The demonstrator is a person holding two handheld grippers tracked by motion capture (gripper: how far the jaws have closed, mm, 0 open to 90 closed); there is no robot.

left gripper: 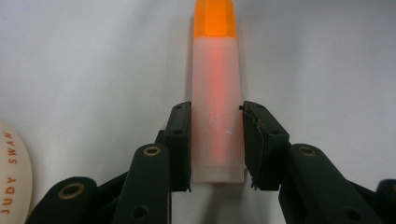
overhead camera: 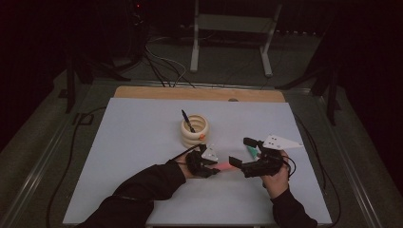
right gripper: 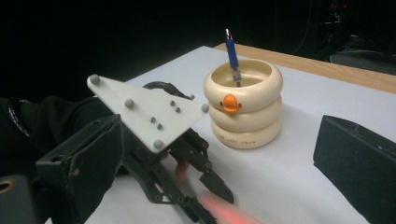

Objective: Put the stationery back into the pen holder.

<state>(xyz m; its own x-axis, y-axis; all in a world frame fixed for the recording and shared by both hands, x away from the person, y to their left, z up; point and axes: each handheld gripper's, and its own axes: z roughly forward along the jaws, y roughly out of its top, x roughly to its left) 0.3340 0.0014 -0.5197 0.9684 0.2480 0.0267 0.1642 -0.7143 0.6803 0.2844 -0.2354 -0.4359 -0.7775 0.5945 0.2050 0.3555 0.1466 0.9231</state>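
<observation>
My left gripper (left gripper: 215, 142) has its two black jaws set against the sides of a translucent pink plastic highlighter with an orange cap (left gripper: 215, 93), one pad on each flank near the blunt end, so I read it as clamped on the barrel. The highlighter lies flat on the pale grey table top (overhead camera: 142, 142), its capped end pointing away from the jaws. Taking the cream, ring-stacked pen holder (overhead camera: 195, 131) as my landmark, the highlighter sits on the near side of it and a little toward my right, close but apart from it. In the high view my left gripper (overhead camera: 209, 167) is just in front of that holder as well, with the pink barrel (overhead camera: 223, 166) running from it toward my right gripper (overhead camera: 241, 156). The right gripper's jaws stand wide apart with nothing between them, farther to the right of the holder. A blue pen (right gripper: 232, 55) stands tilted inside the holder, which has a small orange beak (right gripper: 229, 102) on its side.
</observation>
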